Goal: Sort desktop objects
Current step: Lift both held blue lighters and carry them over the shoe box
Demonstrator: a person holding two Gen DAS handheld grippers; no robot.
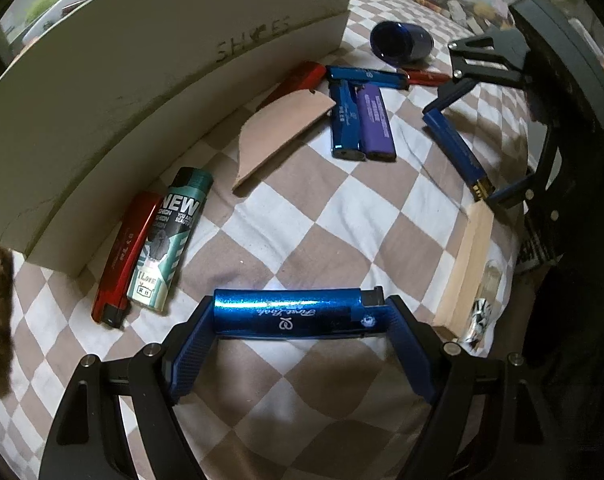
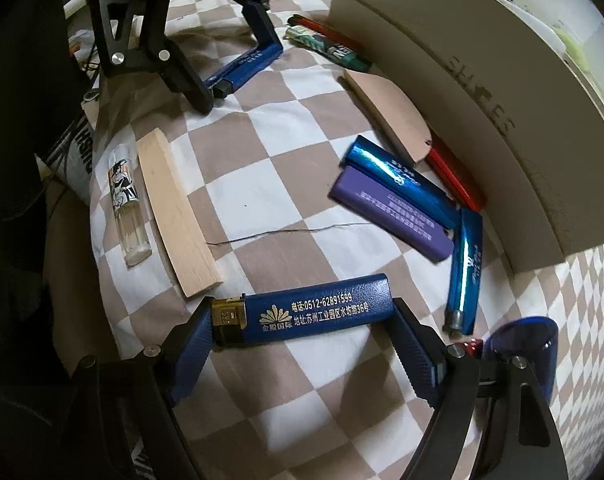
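Observation:
My left gripper [image 1: 299, 312] is shut endwise on a shiny blue lighter [image 1: 285, 314], low over the checked cloth [image 1: 302, 216]. In the right wrist view the same gripper [image 2: 241, 66] and lighter [image 2: 247, 60] show at the top left. My right gripper [image 2: 302, 316] is shut endwise on a dark blue lighter [image 2: 314, 312] with gold print and a brass cap. In the left wrist view it [image 1: 462, 152] is at the right with that lighter [image 1: 454, 148]. Loose lighters lie around: red [image 1: 121, 256], teal [image 1: 169, 240], blue [image 1: 344, 120], purple [image 1: 376, 124].
A white shoe box [image 1: 141, 80] walls the far side. A tan flap [image 1: 277, 136] lies beside it. A blue cup [image 1: 400, 42] lies tipped at the back. A wooden strip [image 2: 173, 212] and a clear lighter [image 2: 127, 208] lie near the cloth's edge.

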